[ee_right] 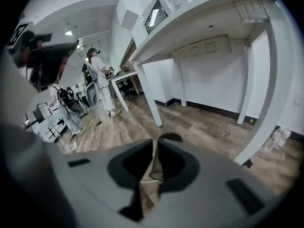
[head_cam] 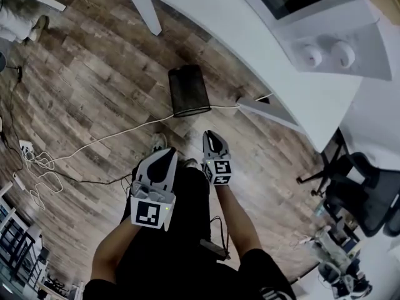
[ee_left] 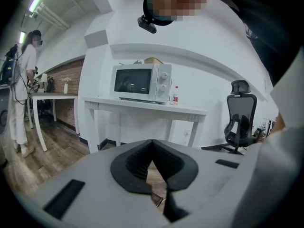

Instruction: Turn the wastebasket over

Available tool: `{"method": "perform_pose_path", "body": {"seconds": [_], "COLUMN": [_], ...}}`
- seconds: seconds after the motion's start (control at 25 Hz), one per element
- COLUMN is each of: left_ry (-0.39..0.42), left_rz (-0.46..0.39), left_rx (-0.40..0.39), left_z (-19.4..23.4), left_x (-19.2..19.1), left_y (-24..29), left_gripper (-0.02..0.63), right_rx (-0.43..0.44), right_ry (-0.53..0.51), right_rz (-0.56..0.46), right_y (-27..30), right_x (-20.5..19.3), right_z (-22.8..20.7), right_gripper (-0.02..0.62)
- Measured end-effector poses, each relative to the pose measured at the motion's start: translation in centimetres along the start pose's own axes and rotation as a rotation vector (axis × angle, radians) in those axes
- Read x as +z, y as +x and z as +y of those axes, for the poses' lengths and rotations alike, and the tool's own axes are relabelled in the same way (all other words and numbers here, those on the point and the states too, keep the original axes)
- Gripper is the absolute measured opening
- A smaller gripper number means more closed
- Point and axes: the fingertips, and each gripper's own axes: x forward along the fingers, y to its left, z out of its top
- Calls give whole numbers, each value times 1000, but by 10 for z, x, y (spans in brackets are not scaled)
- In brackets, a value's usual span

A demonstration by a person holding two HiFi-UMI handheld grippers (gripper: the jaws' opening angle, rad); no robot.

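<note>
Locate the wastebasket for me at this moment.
Head view, upper centre: the black wastebasket sits on the wood floor beside the white table, a white cable passing its near end.

Open floor (head_cam: 94,74) runs from you to the wastebasket (head_cam: 189,91) at twelve o'clock; the table (head_cam: 219,17) blocks two, and a cable (head_cam: 112,137) crosses ten.

**Operator and hand-held grippers: outward appearance**

- left gripper (head_cam: 167,154): pale grey shell; black ribbed pads tapering to a point; black rectangular slots on the upper face. At the rear, a marker cube (head_cam: 152,212) with black-and-white square codes.
- right gripper (head_cam: 212,136): same grey-and-black build, with a second cube (head_cam: 219,169) of the same pattern.
- Clothing: black short-sleeved top (head_cam: 187,274) with white print on the right sleeve; dark trousers; light shoe (head_cam: 159,142).
- Headgear: black camera unit (ee_left: 147,24) on a teal band.
</note>
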Motion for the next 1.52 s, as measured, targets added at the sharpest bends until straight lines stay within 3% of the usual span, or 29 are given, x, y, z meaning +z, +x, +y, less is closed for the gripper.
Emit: {"method": "perform_pose_path", "body": {"seconds": [0.12,0.24,0.48,0.64,0.92,1.12,1.52], "left_ry": [-52,-37,-23,6,-42,-52,-71], "left_rz": [-4,-10,-44,-54,-50,-84,-124], "left_rx": [1,-12,-39,-45,-36,-15,10], "left_z": [3,4,6,13,25,33,43], "left_x": [-11,-23,-46,-66,-94,-100,-103], "left_y": [11,25,57,70,84,87,84], "left_gripper": [35,35,35,35,35,35,35], "right_rx": [26,41,19,12,-31,-64,-111], "right_ry": [-61,-76,-200,-220,-359,-396,-430], "right_rz": [20,41,60,59,81,63,50], "right_y": [22,43,90,122,158,173,204], "right_x": [-25,-49,-93,-122,-168,-184,-180], "right_z": [-10,-26,-60,-73,-96,-109,-123], "right_gripper": [51,106,110,111,146,160,158]}}
